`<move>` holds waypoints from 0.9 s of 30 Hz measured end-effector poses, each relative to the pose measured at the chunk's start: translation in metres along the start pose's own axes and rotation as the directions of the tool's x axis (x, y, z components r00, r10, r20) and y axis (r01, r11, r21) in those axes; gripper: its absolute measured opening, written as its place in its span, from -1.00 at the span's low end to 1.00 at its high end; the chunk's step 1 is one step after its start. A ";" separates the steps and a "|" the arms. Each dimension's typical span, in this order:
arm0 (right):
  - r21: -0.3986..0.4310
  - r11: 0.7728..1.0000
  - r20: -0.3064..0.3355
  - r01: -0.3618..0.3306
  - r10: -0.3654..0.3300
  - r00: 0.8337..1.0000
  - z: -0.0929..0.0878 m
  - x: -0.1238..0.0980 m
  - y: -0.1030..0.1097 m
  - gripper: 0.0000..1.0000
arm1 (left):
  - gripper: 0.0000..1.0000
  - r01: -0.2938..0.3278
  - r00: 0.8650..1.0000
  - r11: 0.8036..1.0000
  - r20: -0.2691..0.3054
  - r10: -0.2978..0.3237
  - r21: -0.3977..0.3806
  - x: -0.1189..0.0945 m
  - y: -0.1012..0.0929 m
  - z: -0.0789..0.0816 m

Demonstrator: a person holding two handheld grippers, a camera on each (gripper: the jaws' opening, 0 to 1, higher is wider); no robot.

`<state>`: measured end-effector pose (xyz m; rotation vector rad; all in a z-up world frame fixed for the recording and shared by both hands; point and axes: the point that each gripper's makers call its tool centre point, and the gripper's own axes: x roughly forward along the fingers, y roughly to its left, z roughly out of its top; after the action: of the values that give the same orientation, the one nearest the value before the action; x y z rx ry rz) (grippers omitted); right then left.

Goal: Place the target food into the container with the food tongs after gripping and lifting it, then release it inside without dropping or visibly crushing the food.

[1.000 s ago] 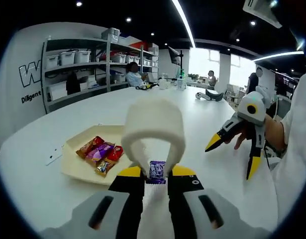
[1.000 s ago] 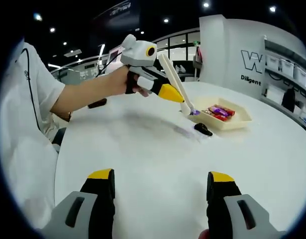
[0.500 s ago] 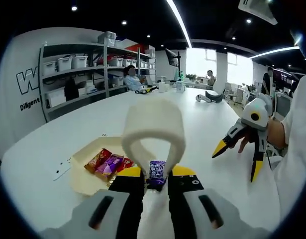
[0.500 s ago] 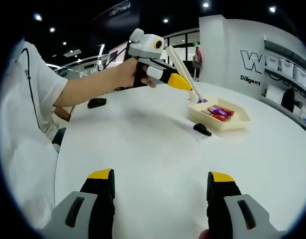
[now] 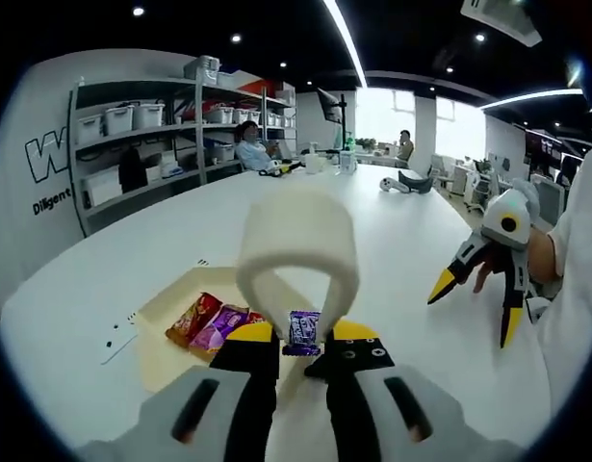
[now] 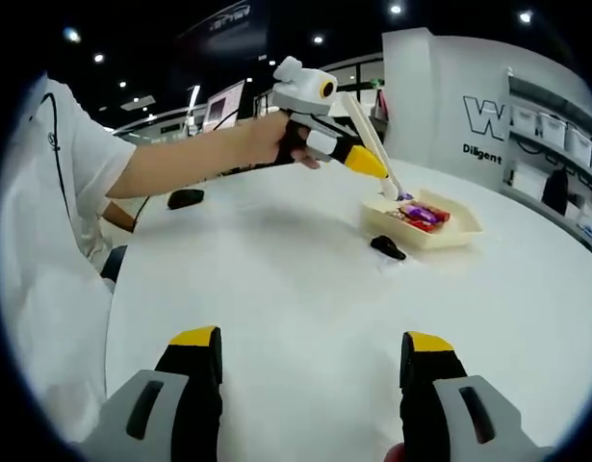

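Left gripper (image 5: 300,348) jaws clenched on tongs (image 5: 297,252) gripping purple candy (image 5: 303,332); right gripper (image 6: 305,358) jaws wide apart

A white bench (image 5: 132,260) spreads wide. Behind it stands a shelf rack (image 5: 141,135) with storage bins. A small black object (image 6: 387,248) lies on the bench.

Open-plan office or lab, storage shelving (image 5: 146,130) (bins), long white table (image 5: 305,207), seated people
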<state>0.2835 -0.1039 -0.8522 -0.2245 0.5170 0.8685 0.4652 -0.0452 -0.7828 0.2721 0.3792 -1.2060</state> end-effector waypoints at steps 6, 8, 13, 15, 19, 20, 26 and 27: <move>0.004 1.000 0.000 0.001 -0.001 1.000 -0.001 0.000 -0.001 0.47 | -0.68 0.013 1.000 1.000 -0.021 -0.013 0.006 0.006 0.001 -0.006; 0.005 1.000 -0.001 0.001 -0.001 1.000 -0.001 0.000 -0.001 0.47 | -0.68 0.015 1.000 1.000 -0.024 -0.015 0.007 0.008 0.003 -0.007; 0.007 1.000 -0.003 0.000 0.000 1.000 -0.002 0.001 -0.001 0.47 | -0.67 0.024 0.999 1.000 -0.038 -0.024 0.002 0.013 0.008 -0.011; 0.007 1.000 -0.003 0.001 -0.001 1.000 -0.002 0.000 -0.001 0.47 | -0.67 0.025 0.999 1.000 -0.044 -0.025 0.002 0.015 0.013 -0.012; 0.009 1.000 -0.005 0.001 -0.001 1.000 -0.003 0.001 -0.001 0.47 | -0.67 0.031 0.998 1.000 -0.056 -0.030 0.006 0.018 0.014 -0.015; 0.010 1.000 -0.005 0.001 -0.001 1.000 -0.003 0.001 -0.001 0.47 | -0.67 0.030 0.998 1.000 -0.059 -0.030 0.007 0.019 0.015 -0.015; 0.011 1.000 -0.007 0.000 0.000 1.000 -0.004 0.002 -0.001 0.46 | -0.67 0.036 0.996 0.999 -0.081 -0.036 0.005 0.024 0.021 -0.023; 0.011 1.000 -0.007 0.000 0.000 1.000 -0.004 0.002 -0.001 0.46 | -0.67 0.036 0.996 0.999 -0.082 -0.036 0.004 0.024 0.021 -0.023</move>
<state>0.2839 -0.1052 -0.8565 -0.2170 0.5280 0.8650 0.4894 -0.0491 -0.8142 0.3219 0.4538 -1.2339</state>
